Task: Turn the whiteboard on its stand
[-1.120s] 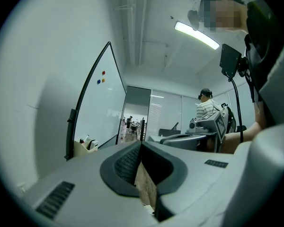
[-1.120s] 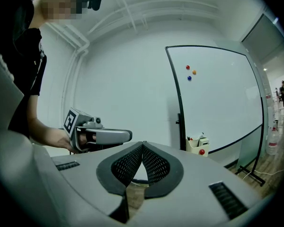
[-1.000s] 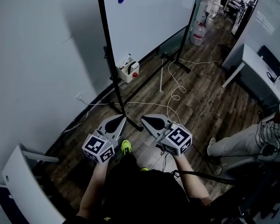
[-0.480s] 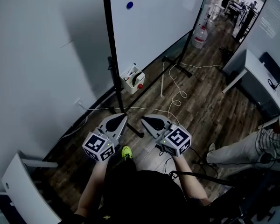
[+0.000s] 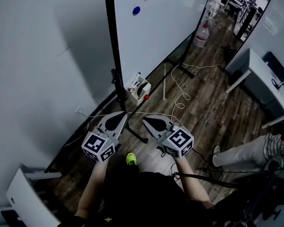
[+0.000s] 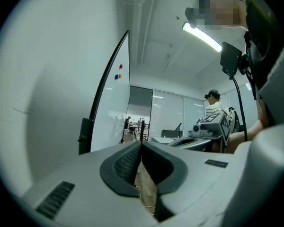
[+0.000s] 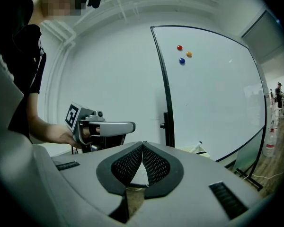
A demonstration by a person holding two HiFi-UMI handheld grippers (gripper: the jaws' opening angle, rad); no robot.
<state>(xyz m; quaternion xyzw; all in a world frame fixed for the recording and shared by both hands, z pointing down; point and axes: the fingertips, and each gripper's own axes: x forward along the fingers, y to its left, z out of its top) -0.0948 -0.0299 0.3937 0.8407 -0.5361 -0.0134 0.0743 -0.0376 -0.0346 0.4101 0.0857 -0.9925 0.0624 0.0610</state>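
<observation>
The whiteboard [image 5: 165,27] stands upright in its black frame, with three coloured magnets [image 5: 136,10] near its top. Its near post [image 5: 112,46] runs down to a foot [image 5: 138,136] on the floor. A small tray of markers [image 5: 138,88] hangs at the lower edge. My left gripper [image 5: 124,113] and right gripper [image 5: 144,120] are side by side, both shut and empty, short of the near post. In the left gripper view the whiteboard [image 6: 114,103] shows nearly edge-on past the left gripper [image 6: 141,143]. In the right gripper view the whiteboard [image 7: 213,93] faces my right gripper [image 7: 143,144].
A grey wall [image 5: 42,56] runs close on the left. White cables [image 5: 180,96] lie on the wood floor. A water bottle [image 5: 202,33] stands by the far post. A desk [image 5: 258,72] and a seated person's legs [image 5: 244,148] are on the right; a white panel [image 5: 26,197] is at lower left.
The whiteboard stand and its tray have come closer to me in the head view. Both grippers stayed shut and side by side, now nearer the post.
</observation>
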